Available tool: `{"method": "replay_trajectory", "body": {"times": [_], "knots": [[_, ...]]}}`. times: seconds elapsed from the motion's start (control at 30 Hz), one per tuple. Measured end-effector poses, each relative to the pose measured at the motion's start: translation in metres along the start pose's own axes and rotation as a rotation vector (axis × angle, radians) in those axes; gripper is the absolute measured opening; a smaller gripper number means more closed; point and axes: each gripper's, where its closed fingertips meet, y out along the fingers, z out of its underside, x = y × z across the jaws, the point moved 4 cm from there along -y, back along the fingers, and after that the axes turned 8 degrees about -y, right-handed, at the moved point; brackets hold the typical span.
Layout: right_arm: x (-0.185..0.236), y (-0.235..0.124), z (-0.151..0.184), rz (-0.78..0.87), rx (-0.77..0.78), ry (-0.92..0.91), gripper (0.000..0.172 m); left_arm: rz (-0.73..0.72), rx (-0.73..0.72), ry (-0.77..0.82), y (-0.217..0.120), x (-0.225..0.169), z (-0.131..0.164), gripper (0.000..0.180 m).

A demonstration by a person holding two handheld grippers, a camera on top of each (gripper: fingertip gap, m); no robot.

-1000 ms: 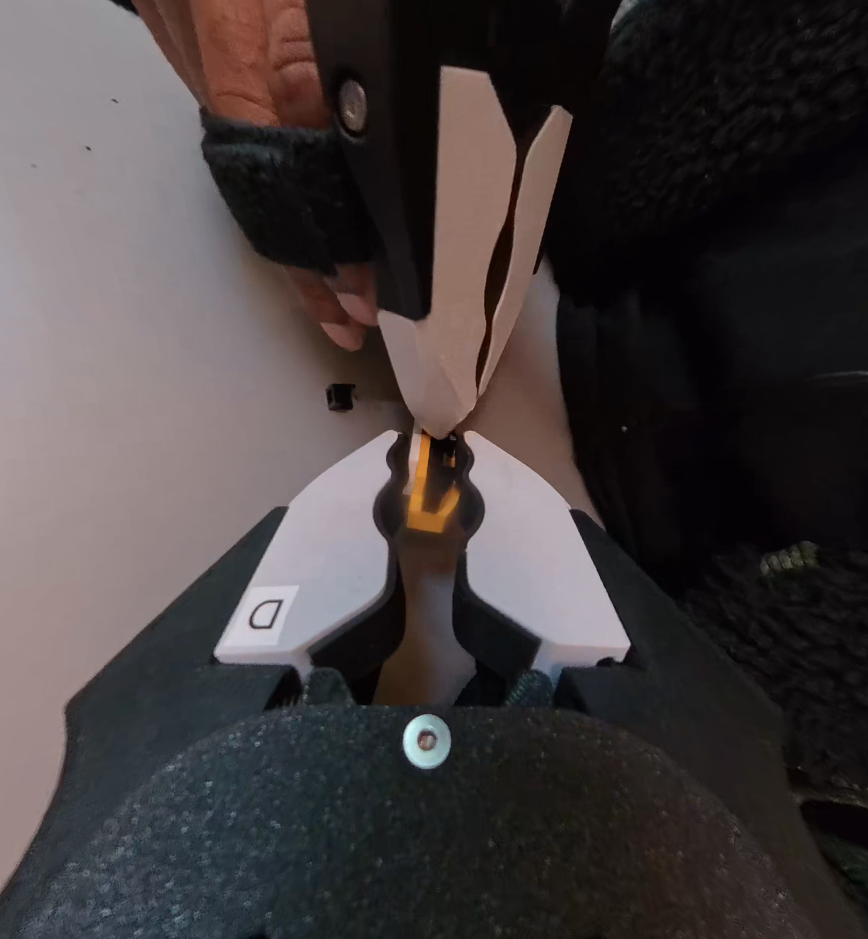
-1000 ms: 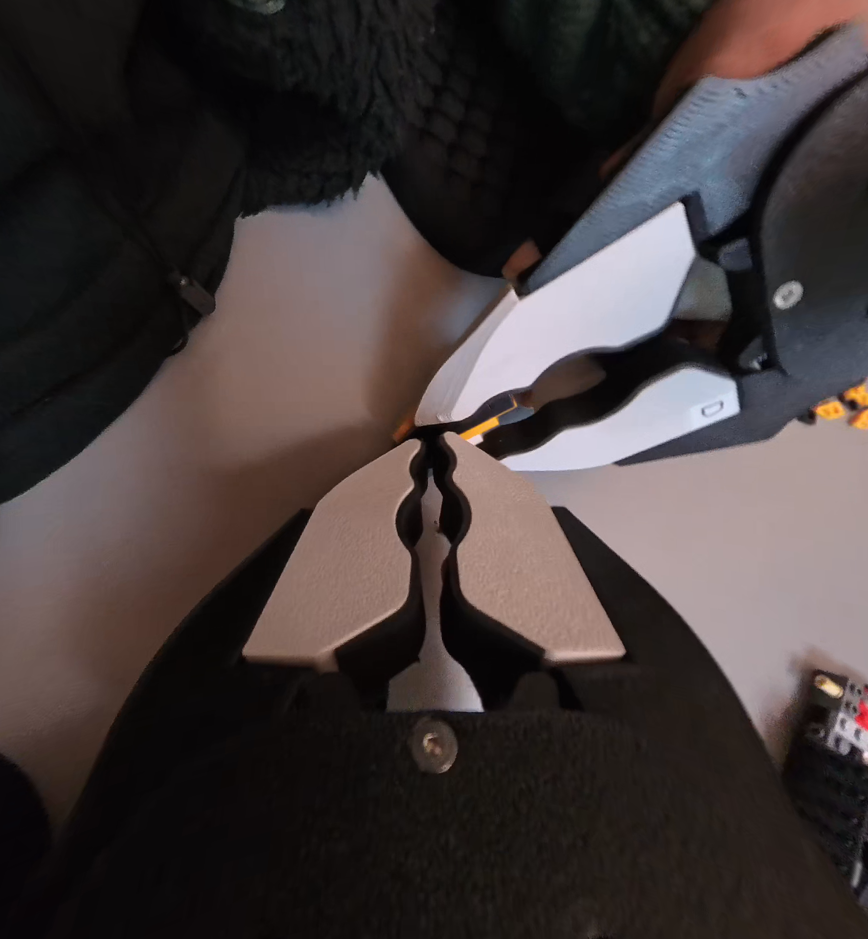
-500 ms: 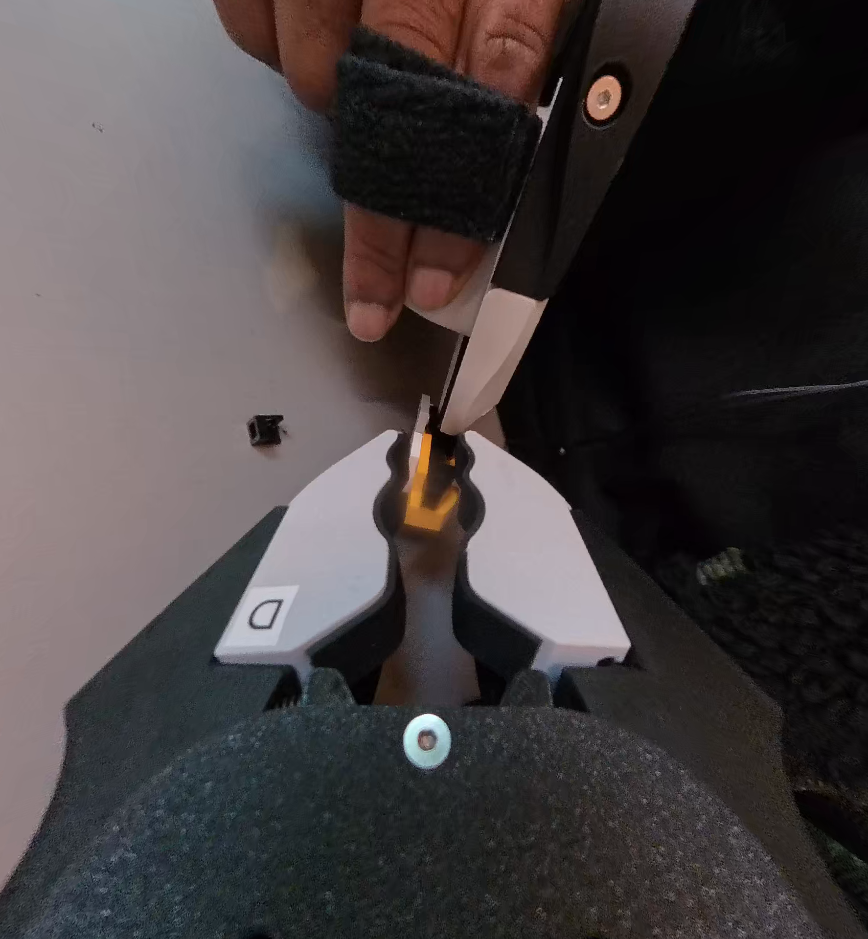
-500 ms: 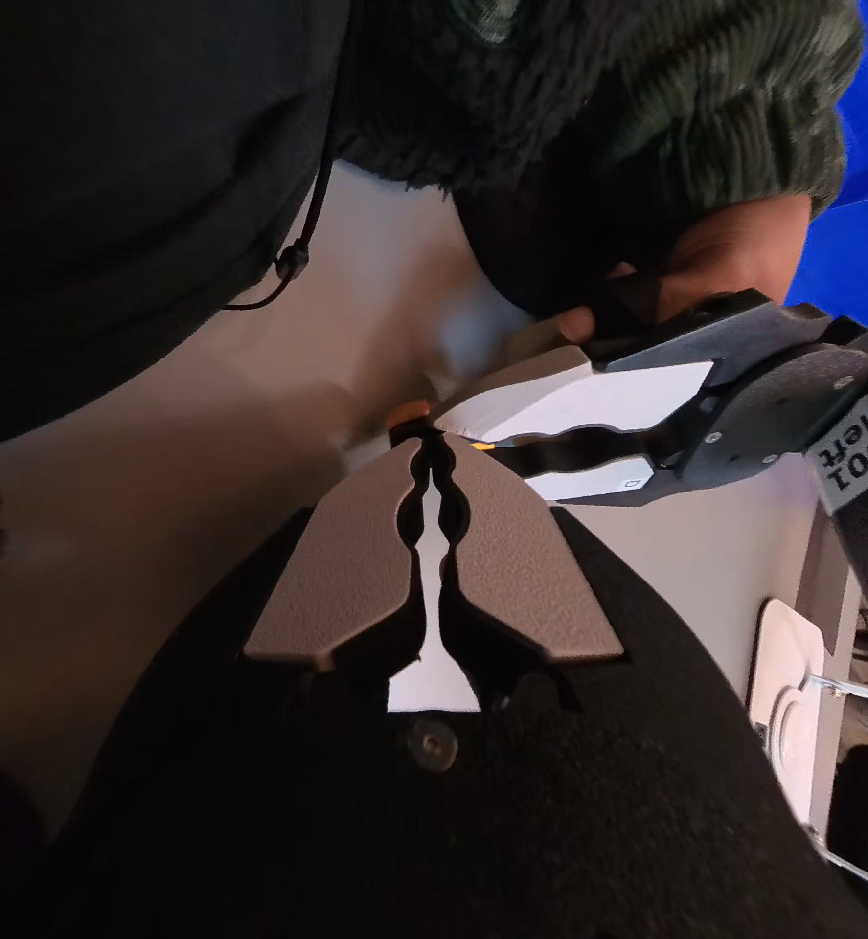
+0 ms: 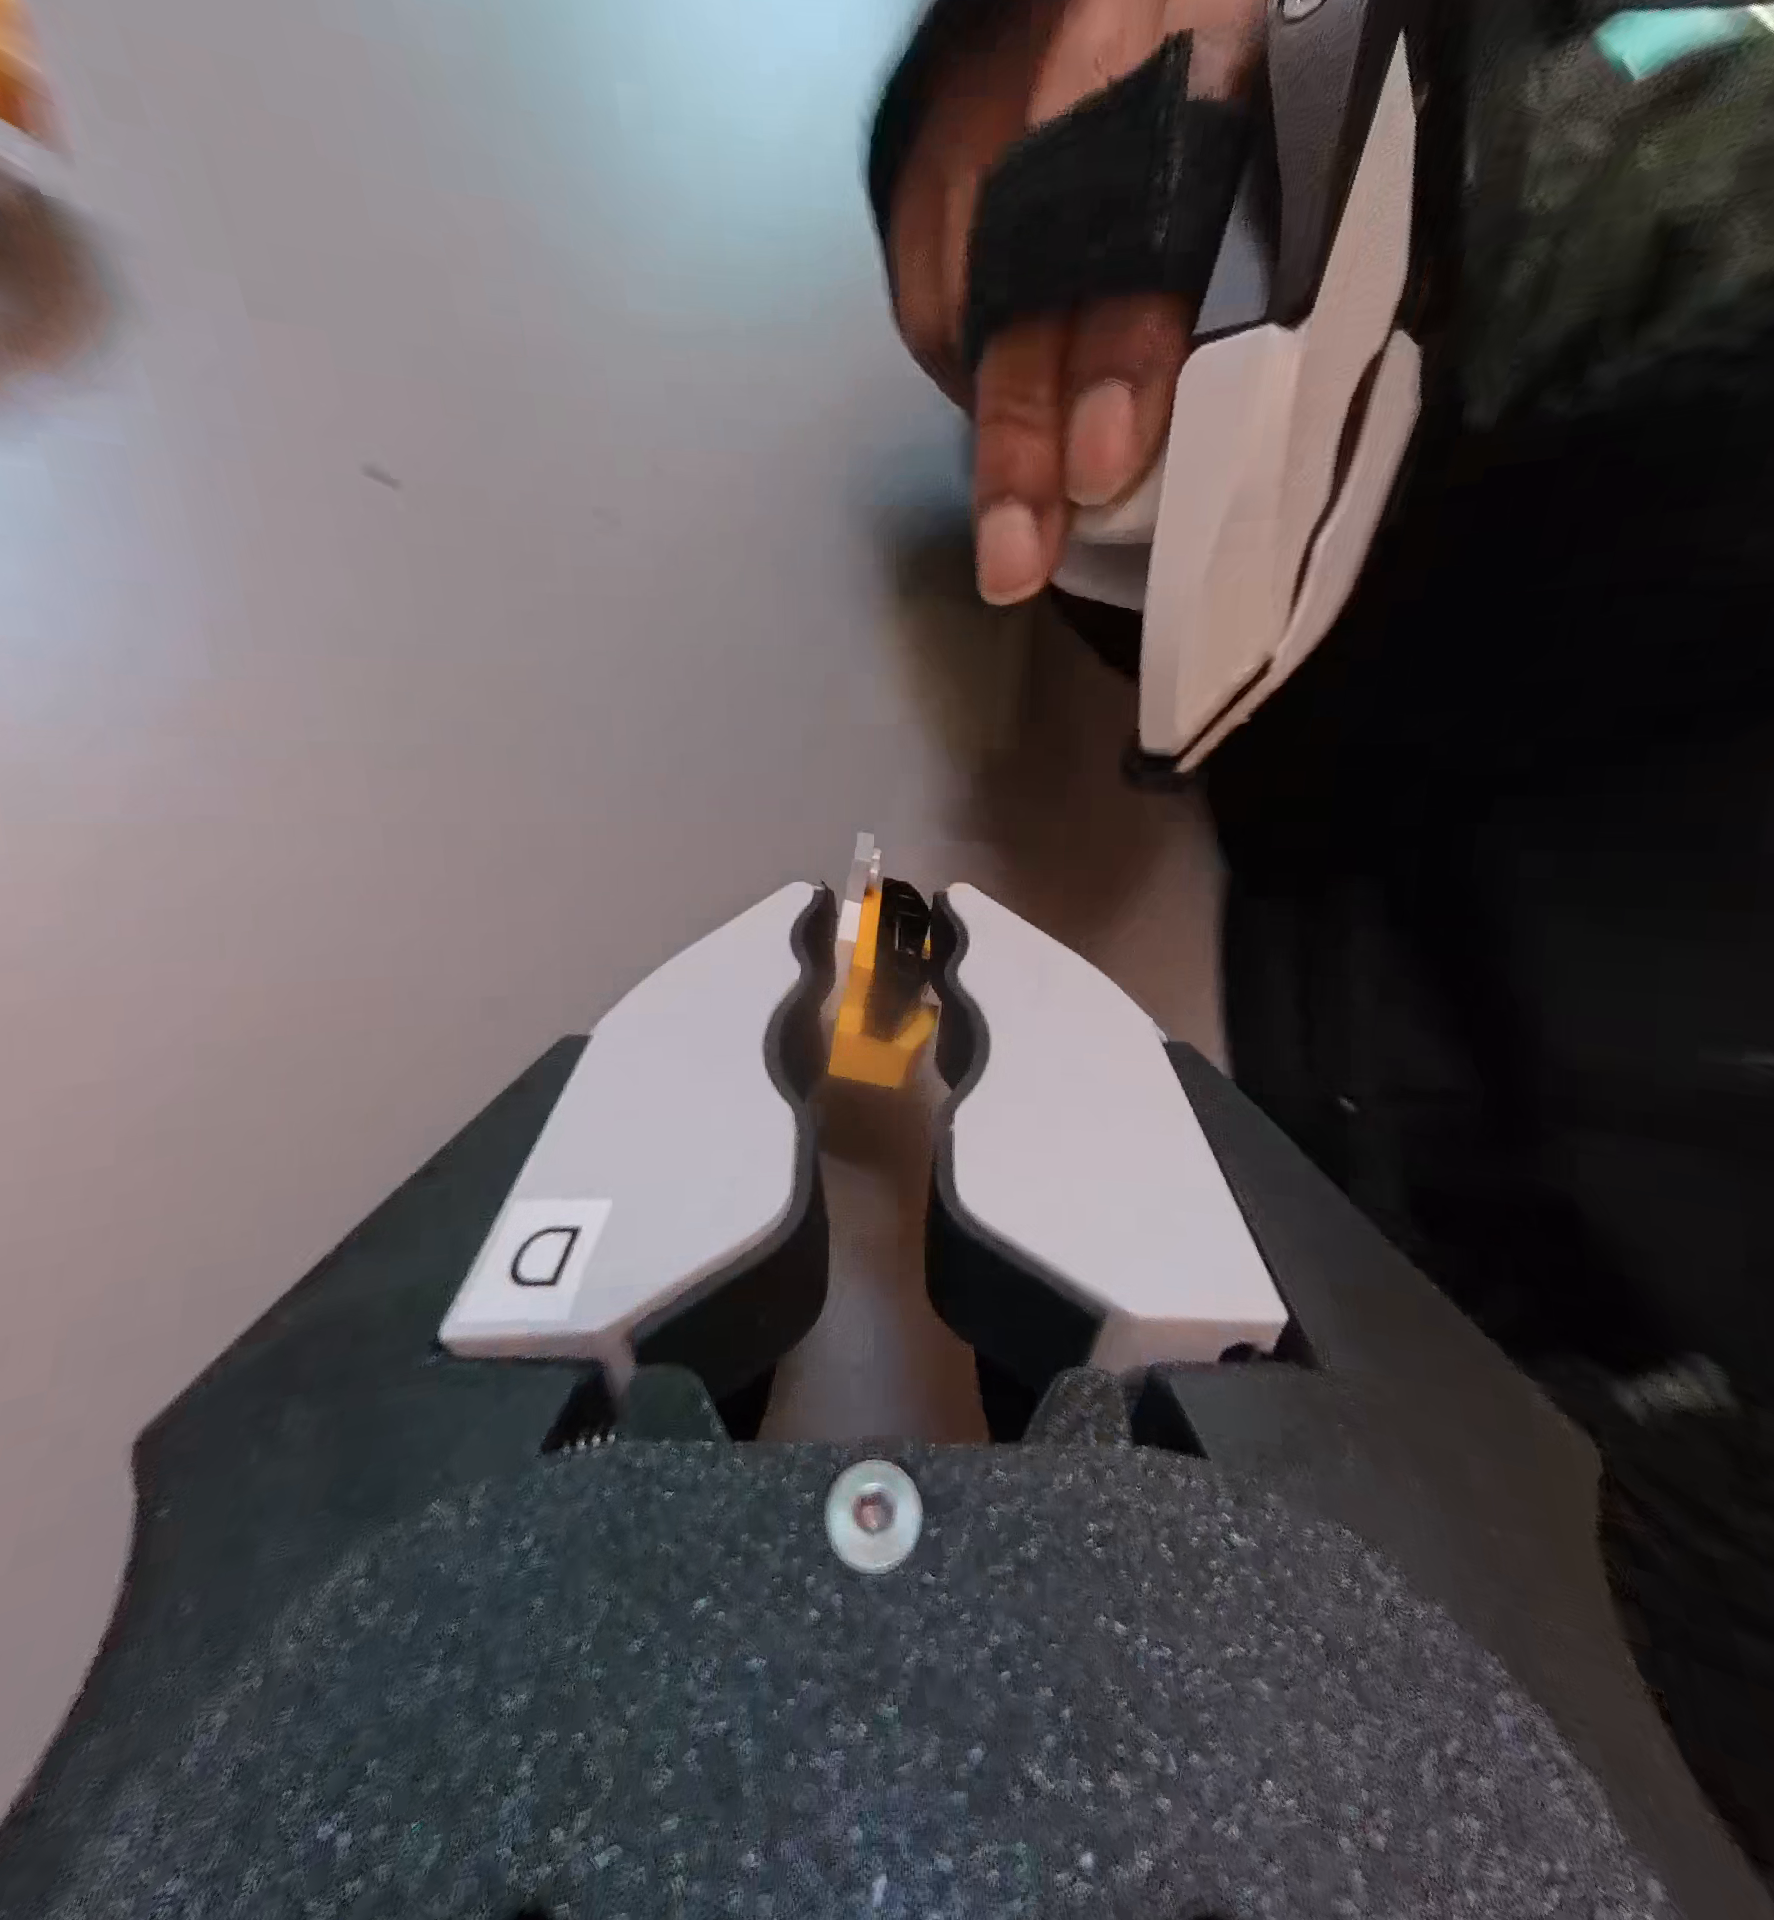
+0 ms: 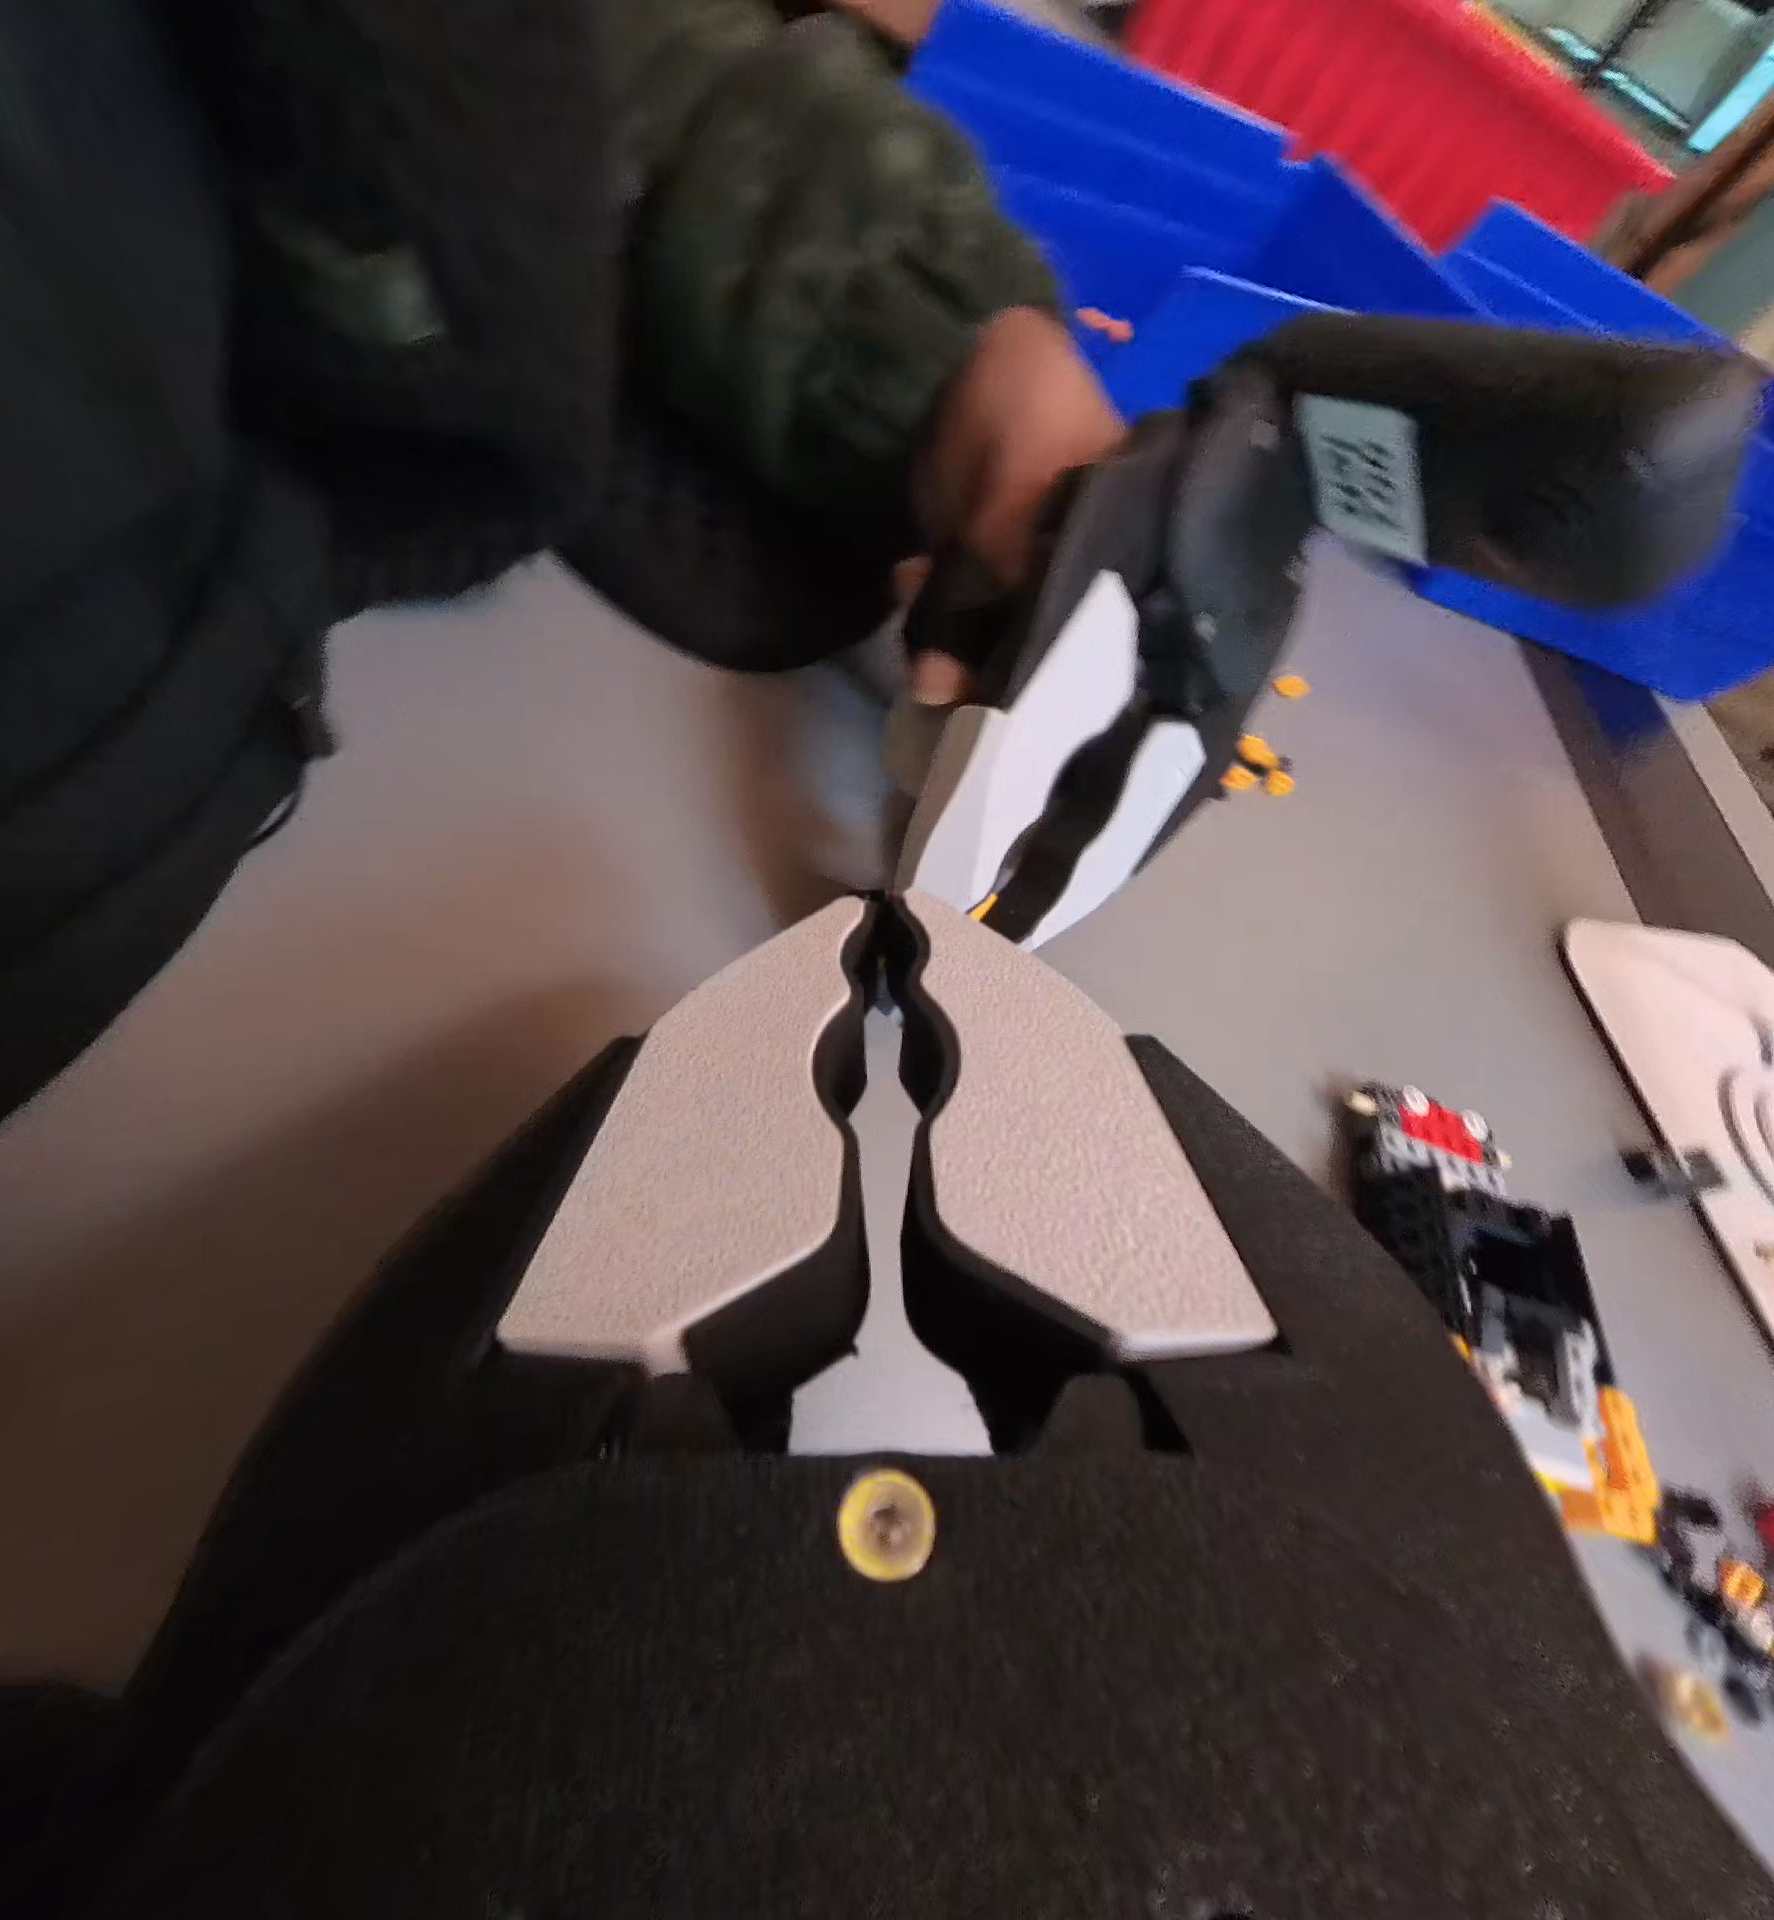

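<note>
My left gripper is shut on a small brick assembly of orange, white and black pieces, which stands upright between the pads and sticks out a little past the tips. It is held above the grey table. My right gripper is up and to the right of it, apart from it, with its fingers together. In the right wrist view my right gripper is shut. The left gripper lies just beyond its tips, with a bit of orange showing between its fingers.
A person's dark jacket fills the near side. Blue bins stand at the table's back. A black brick model, loose small pieces, a few orange pieces and a white board lie to the right.
My right gripper, whose tips were at the assembly in the left gripper, has drawn back from it, still shut. The left gripper has kept its hold on the assembly. Both views have swung.
</note>
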Motion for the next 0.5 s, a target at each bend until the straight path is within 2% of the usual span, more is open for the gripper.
{"method": "replay_trajectory", "body": {"times": [0.03, 0.13, 0.23, 0.3, 0.4, 0.5], "knots": [[-0.01, -0.002, 0.004, 0.047, -0.015, 0.061, 0.001, -0.065, -0.061, 0.011, -0.005, 0.007, -0.006, 0.017], [-0.034, -0.007, 0.017, 0.157, -0.023, 0.231, 0.001, -0.252, -0.196, 0.069, -0.017, 0.024, -0.017, 0.017], [-0.046, -0.008, 0.024, 0.201, -0.02, 0.348, 0.001, -0.395, -0.2, 0.138, -0.019, 0.034, -0.017, 0.017], [-0.051, -0.007, 0.028, 0.229, 0.002, 0.388, 0.001, -0.43, -0.181, 0.163, -0.014, 0.035, -0.015, 0.021], [-0.056, -0.004, 0.031, 0.262, 0.023, 0.445, 0.001, -0.491, -0.13, 0.229, -0.006, 0.035, -0.011, 0.039], [-0.058, -0.004, 0.034, 0.279, 0.025, 0.491, 0.001, -0.524, -0.151, 0.316, -0.006, 0.027, -0.014, 0.054]]}}
